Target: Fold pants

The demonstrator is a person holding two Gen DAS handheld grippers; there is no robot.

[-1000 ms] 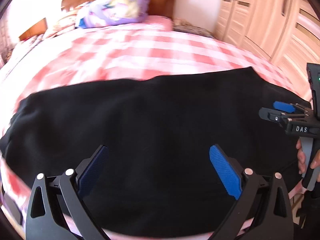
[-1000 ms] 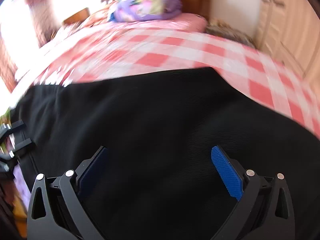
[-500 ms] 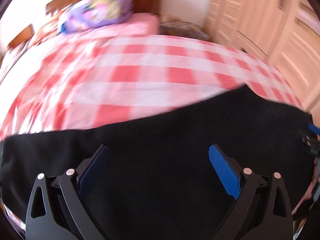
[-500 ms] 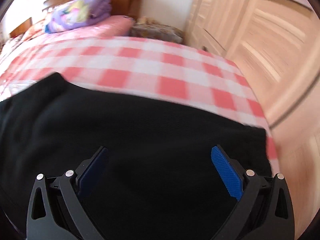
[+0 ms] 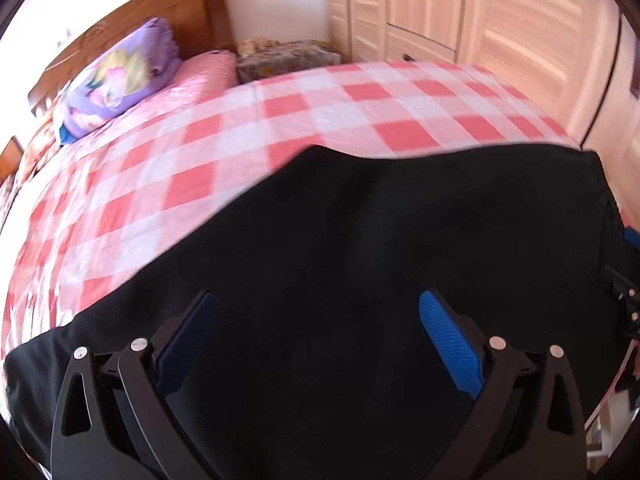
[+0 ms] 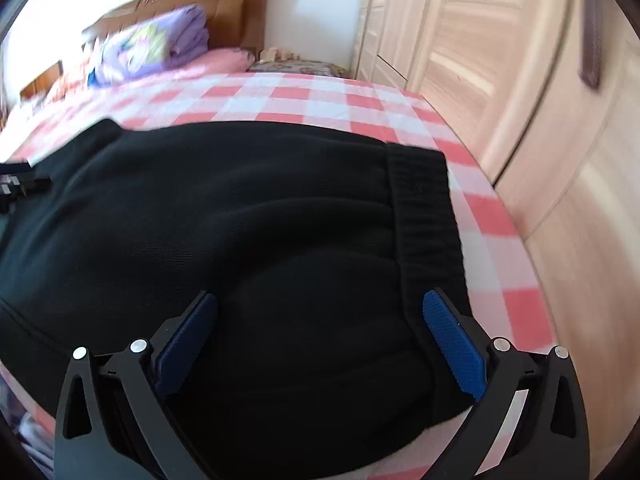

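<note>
Hovering over black pants (image 6: 248, 240) spread flat on the checked bed (image 5: 280, 120), both tongs gaping wide, gripping nothing. Left tongs (image 5: 316, 344) over mid-fabric; right tongs (image 6: 320, 344) at the near right end, straddling the ribbed band (image 6: 424, 216). Looks like the pre-grasp step: next move calls for dropping onto an edge and pinching it to lift over. Versus a second ago, both views have swung right toward the wardrobe (image 5: 480, 20); the band is now in view.

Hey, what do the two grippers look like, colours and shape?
Both the left gripper and right gripper match: black, angular finger frames with triangular cut-outs, round silver screw heads, and textured bright blue pads on their inner faces. No cables show.
</note>
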